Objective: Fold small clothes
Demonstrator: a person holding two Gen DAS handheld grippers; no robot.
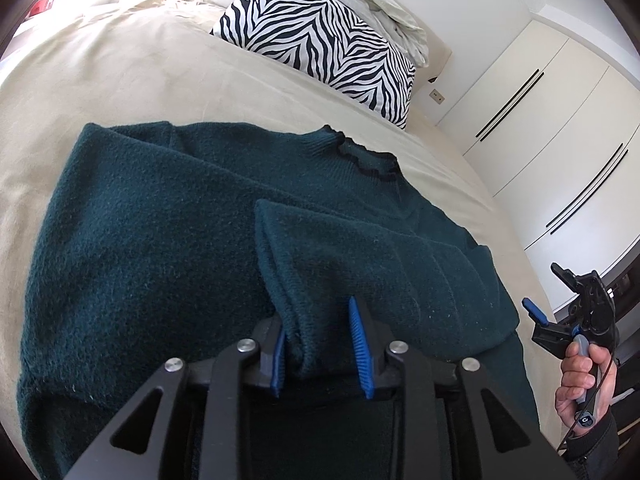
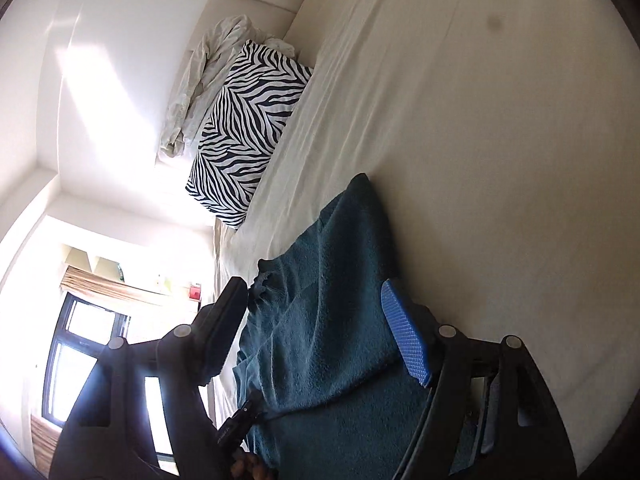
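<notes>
We're over a wide bed covered in a smooth cream sheet (image 1: 132,80), and it fills most of both views. Beyond it, tall white wardrobe doors with thin black bar handles (image 1: 560,128) line the wall in the left wrist view, and a dark-framed window (image 2: 80,356) glows bright in the right wrist view.

Spread flat on the sheet lies the dark teal knitted sweater with a frilled, black-edged collar (image 1: 160,248), neck towards the headboard, one side already laid over the body. A sleeve (image 1: 320,264) is folded across its front, running straight down to the near camera.

At the head of the bed stands a black-and-white zebra-striped pillow (image 1: 320,44), with a rumpled off-white bundle of bedding (image 1: 380,4) behind it.

Now the tools. The left gripper (image 1: 320,344), black arms with ribbed blue pads, sits right at the sleeve's cuff: the cuff lies between the jaws, touching the left pad, while the right pad stands clear of the knit, so the jaws are parted and not pinching. The right gripper (image 2: 316,332) is spread wide, with nothing clamped; the sweater shows between its fingers, lying behind them on the bed. In the left wrist view it hangs off the bed's right edge, well apart from the sweater, held by a person's hand (image 1: 584,384) in a dark sleeve.
</notes>
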